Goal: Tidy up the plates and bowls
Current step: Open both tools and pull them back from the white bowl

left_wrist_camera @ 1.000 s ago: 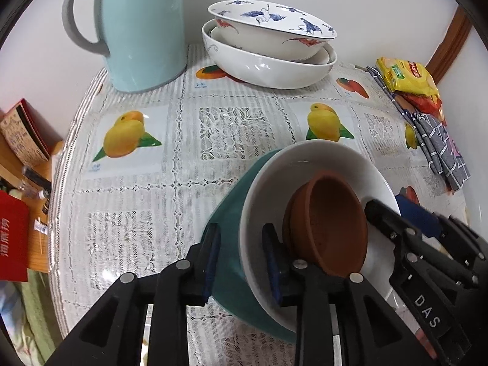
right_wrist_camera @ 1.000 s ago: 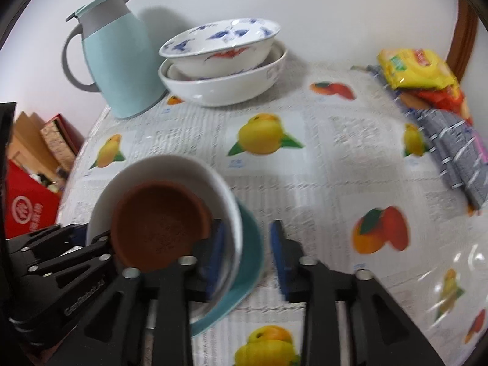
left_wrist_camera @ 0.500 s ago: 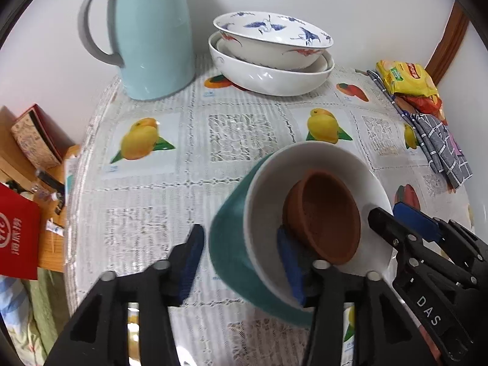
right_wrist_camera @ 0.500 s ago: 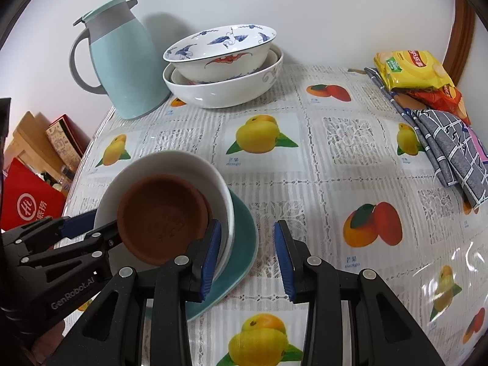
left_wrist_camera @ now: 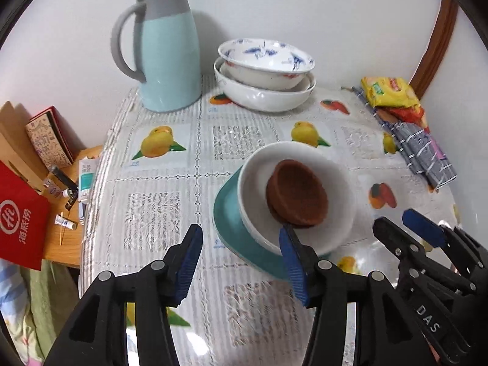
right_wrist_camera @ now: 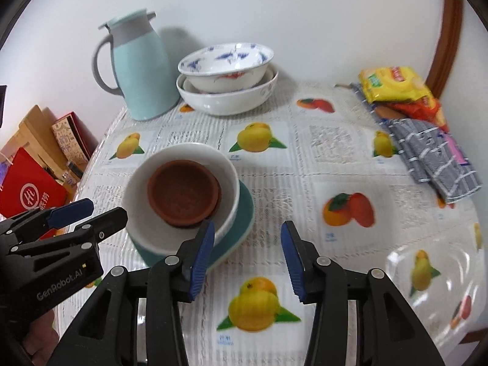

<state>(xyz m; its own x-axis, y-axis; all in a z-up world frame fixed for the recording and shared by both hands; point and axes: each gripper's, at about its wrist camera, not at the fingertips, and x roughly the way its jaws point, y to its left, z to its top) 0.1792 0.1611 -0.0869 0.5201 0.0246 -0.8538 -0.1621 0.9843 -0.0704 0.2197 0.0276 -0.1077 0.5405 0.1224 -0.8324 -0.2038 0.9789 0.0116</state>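
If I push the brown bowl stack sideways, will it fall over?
Probably it slides rather than tips: the teal plate underneath is wide and flat. The brown bowl sits loosely, off-centre in the white bowl, so it may rattle. All look breakable.

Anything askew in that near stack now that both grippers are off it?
Slightly: the white bowl sits off-centre on the teal plate, and the brown dishes inside are a bit offset. Nothing spilled or visibly damaged.

left black plastic claw (left_wrist_camera: 241, 262): two angular arms, ribbed blue pads (left_wrist_camera: 189, 262), round silver screws along each arm. right black plastic claw (right_wrist_camera: 247, 259): same build. white lettering "das" and "genrobot.ai" printed on the housings.
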